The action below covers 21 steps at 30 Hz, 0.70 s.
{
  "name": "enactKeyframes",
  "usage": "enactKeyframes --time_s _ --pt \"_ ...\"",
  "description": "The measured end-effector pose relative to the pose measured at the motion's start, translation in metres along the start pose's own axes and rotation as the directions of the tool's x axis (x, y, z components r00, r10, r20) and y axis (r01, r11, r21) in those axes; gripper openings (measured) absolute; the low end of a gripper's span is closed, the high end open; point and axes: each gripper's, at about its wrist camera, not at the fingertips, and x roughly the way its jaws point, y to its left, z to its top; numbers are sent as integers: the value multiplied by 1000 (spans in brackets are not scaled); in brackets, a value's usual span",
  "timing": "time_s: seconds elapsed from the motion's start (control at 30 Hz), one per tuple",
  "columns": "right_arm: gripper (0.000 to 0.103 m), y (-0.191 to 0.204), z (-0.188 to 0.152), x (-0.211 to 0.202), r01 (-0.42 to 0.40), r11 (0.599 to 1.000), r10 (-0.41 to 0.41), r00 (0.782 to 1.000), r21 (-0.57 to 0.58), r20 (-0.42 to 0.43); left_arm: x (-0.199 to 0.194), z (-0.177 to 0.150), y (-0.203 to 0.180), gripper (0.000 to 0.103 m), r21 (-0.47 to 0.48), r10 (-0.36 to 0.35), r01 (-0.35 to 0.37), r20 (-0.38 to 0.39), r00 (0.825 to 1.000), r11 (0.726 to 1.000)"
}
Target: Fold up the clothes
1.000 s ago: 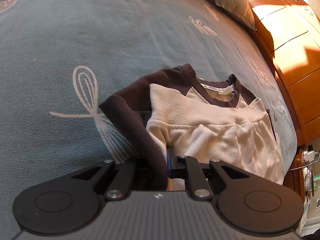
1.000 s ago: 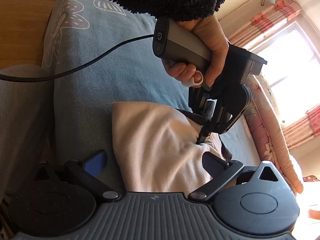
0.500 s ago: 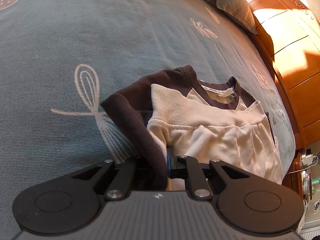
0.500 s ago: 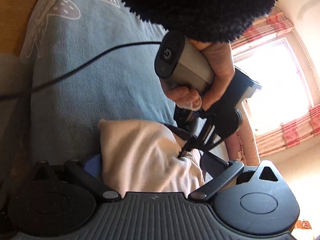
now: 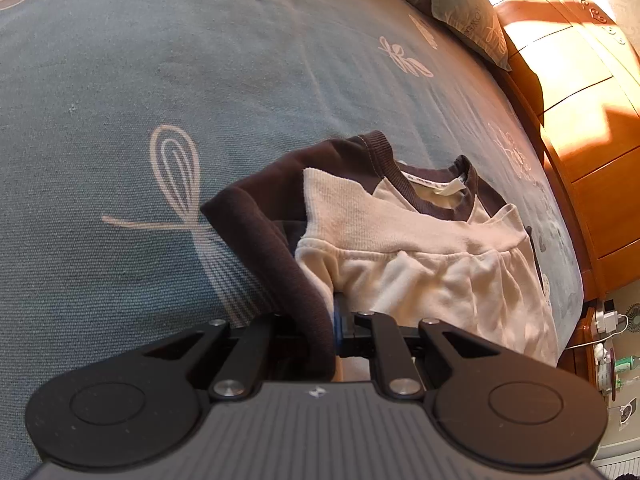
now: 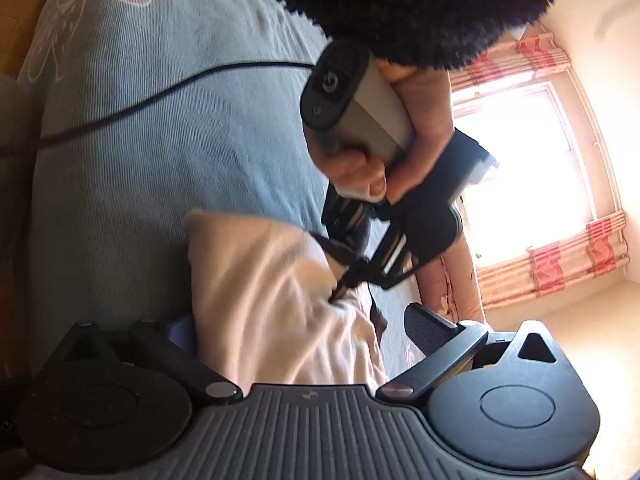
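Note:
A cream shirt point(image 5: 420, 248) with a dark brown collar and sleeves lies partly folded on the blue bedspread point(image 5: 200, 80). My left gripper point(image 5: 334, 320) is shut on the brown sleeve point(image 5: 272, 240), which drapes up between its fingers. In the right wrist view a hand point(image 6: 420, 120) holds the left gripper point(image 6: 344, 288), which pinches the cloth at the shirt's far side. My right gripper point(image 6: 304, 332) is open, and the cream shirt point(image 6: 264, 280) lies between its spread fingers, near the bed's edge.
Pillows point(image 5: 464, 12) lie at the head of the bed by a wooden headboard point(image 5: 592, 120). A nightstand with small items point(image 5: 608, 344) stands past the bed's edge. A black cable point(image 6: 160, 88) crosses the bedspread point(image 6: 160, 180). A bright curtained window point(image 6: 520, 152) is beyond.
The left gripper keeps its hold on the sleeve and has barely moved. The right wrist view has swung, and more of the shirt now lies between the open right fingers.

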Motion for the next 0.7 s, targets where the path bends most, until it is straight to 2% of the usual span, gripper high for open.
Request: enactKeyframes --time_s 0.2,0.33,0.4,0.43,0.47,0.5,0.53,0.6,0.7 --pt "102 -3 11 18 0 1000 0 1000 -13 -15 0 2 1 14 -6 -3 3 -8 1000 1000" --pt "101 -5 13 21 -19 1000 19 1000 23 -24 0 2 3 14 -12 -10 10 -8 1000 1000" --pt "90 2 10 16 -23 1000 23 1000 11 -15 0 2 4 14 -17 -15 15 -9 1000 1000" --pt "75 11 10 14 -31 999 31 999 -21 -11 0 2 4 14 -17 -13 13 -8 1000 1000" --pt "53 20 9 11 -39 998 39 999 -52 -8 0 2 3 14 -17 -11 11 -6 1000 1000" --pt "41 29 9 9 -47 995 47 999 -84 -5 0 1 3 14 -17 -9 9 -3 1000 1000" --pt "11 38 9 6 -55 992 55 998 -115 -2 0 1 2 14 -18 -8 8 0 1000 1000" --pt "12 51 6 4 -21 988 23 1000 -155 13 -1 0 3 14 -24 -11 12 9 1000 1000" --pt "12 43 9 6 -54 993 54 999 -105 -2 -1 -1 5 14 -32 -18 19 12 1000 999"
